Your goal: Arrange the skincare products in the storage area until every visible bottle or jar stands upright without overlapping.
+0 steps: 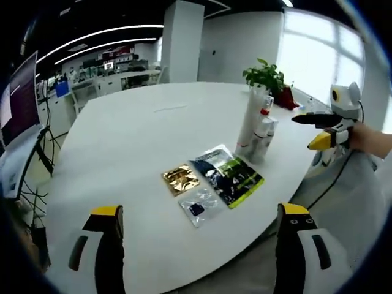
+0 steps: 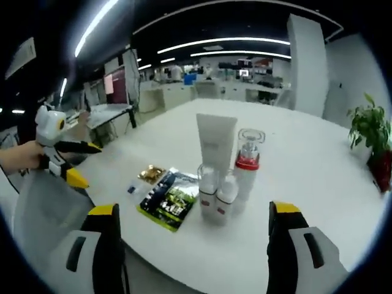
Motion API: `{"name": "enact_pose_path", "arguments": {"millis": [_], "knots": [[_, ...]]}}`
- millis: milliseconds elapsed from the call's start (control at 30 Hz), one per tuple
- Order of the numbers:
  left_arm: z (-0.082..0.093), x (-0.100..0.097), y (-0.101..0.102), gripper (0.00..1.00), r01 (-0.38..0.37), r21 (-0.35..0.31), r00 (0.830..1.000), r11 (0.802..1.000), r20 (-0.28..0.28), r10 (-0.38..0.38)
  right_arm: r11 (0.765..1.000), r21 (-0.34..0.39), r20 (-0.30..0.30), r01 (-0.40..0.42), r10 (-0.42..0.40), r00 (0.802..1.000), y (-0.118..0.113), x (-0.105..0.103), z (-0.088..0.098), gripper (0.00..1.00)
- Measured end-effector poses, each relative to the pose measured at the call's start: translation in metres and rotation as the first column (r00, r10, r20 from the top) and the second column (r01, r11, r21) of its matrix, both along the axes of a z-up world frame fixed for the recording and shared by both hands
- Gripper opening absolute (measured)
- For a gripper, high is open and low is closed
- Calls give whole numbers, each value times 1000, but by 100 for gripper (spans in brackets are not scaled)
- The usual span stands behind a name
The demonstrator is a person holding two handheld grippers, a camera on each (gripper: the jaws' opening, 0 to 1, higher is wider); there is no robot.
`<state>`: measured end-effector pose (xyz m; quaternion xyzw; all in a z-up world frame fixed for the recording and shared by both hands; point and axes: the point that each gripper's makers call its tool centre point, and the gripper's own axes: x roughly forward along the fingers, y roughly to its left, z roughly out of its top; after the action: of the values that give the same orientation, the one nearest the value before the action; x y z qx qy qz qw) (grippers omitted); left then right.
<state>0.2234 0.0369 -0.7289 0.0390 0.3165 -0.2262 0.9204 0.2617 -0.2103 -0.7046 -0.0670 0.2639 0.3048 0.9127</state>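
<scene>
Both claws are held wide open and empty above the white table (image 1: 122,153).

Left gripper (image 1: 199,245) and right gripper (image 2: 193,245) are spread, nothing touched (yellow tips apart). Skincare products are grouped upright: a white tube (image 2: 215,144), a red-collared bottle (image 2: 248,160) and two small bottles (image 2: 215,195) close together. Beside them, a dark green sachet (image 2: 169,199), a gold sachet (image 1: 180,179) and a clear sachet (image 1: 199,206) are laid flat.
</scene>
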Motion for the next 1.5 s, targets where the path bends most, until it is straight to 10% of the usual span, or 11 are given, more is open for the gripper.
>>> {"name": "enact_pose_path", "arguments": {"millis": [1500], "knots": [[-4,0,1,96,1,3,1000,1000,-2,-1,999,-52,-19,-15,14,1000,3,-6,-6,95]]}}
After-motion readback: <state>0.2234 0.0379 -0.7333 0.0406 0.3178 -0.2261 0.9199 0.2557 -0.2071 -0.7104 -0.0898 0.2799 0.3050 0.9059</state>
